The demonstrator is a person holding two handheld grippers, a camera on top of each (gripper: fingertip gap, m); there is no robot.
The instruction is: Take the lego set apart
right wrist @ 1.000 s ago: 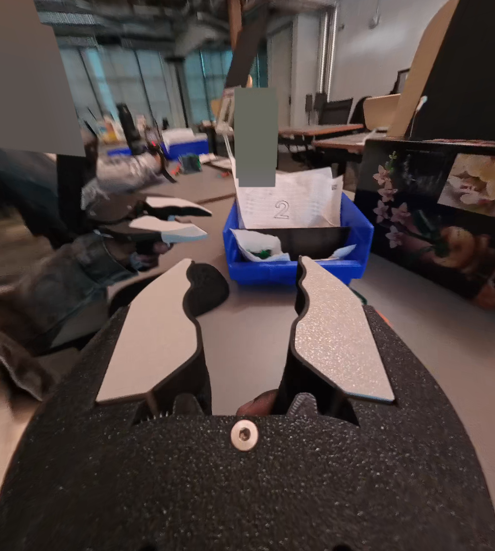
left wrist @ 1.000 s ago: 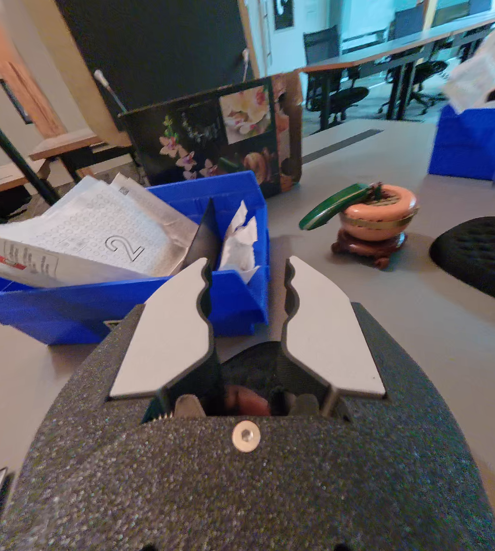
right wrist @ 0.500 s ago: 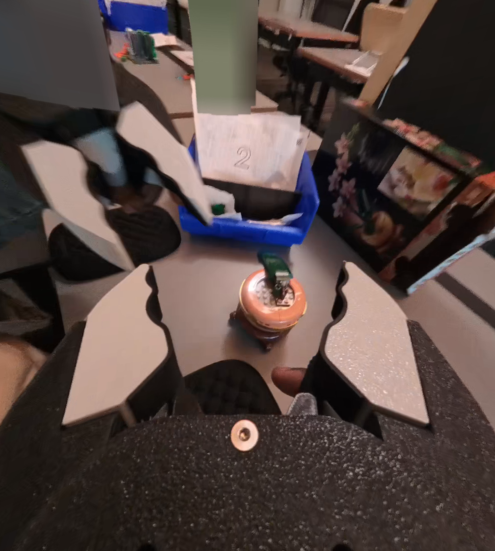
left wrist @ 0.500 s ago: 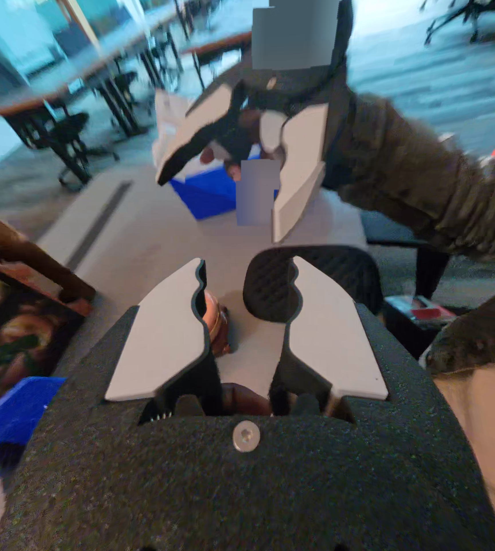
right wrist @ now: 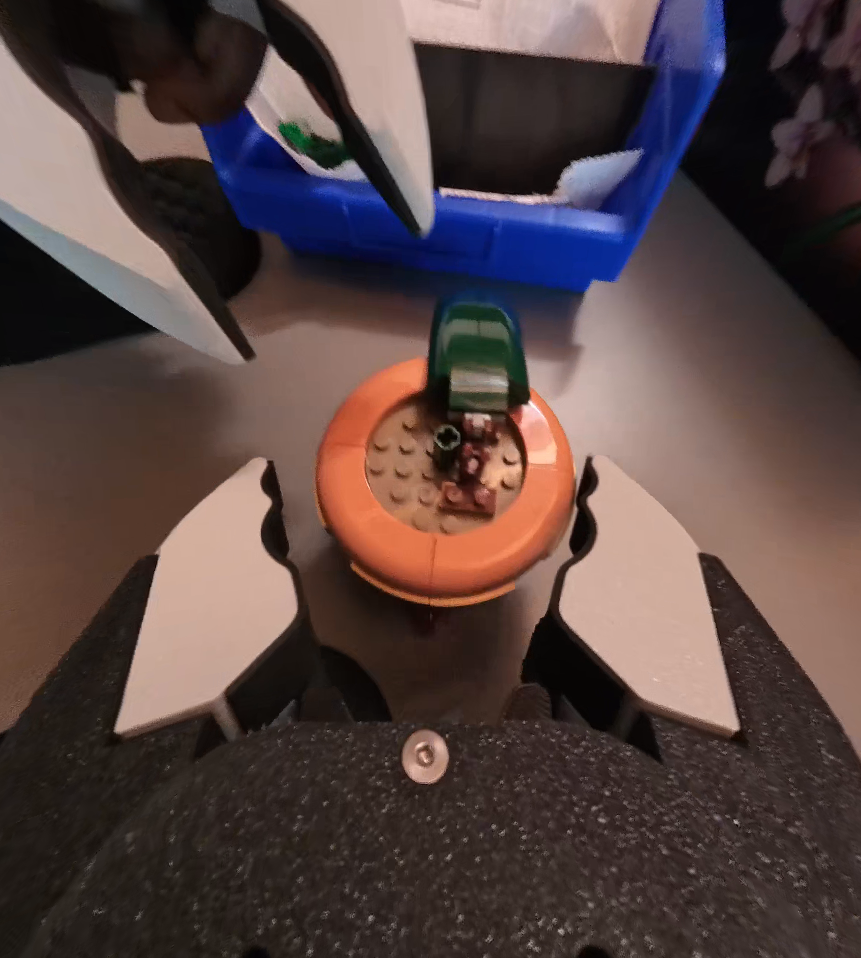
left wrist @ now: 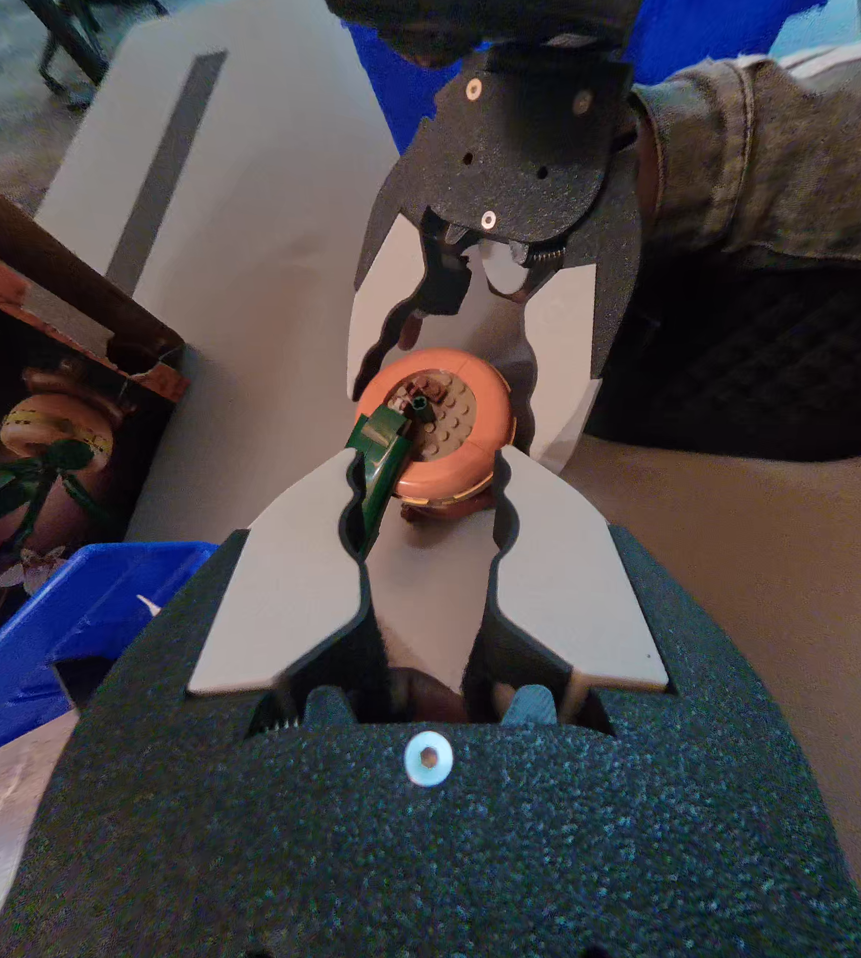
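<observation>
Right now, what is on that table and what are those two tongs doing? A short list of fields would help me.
Model: orange lego pot on a dark brown base, studded brown top, standing on the grey table
Still attached: dark green leaf sticking out from the pot's rim
Left tongs: open, near the pot, leaf by one finger, not gripped
Right tongs: open, one finger on each side of the pot, not closed on it
Behind the pot: blue bin holding paper and bags
Beside the bin: flower-printed box
</observation>
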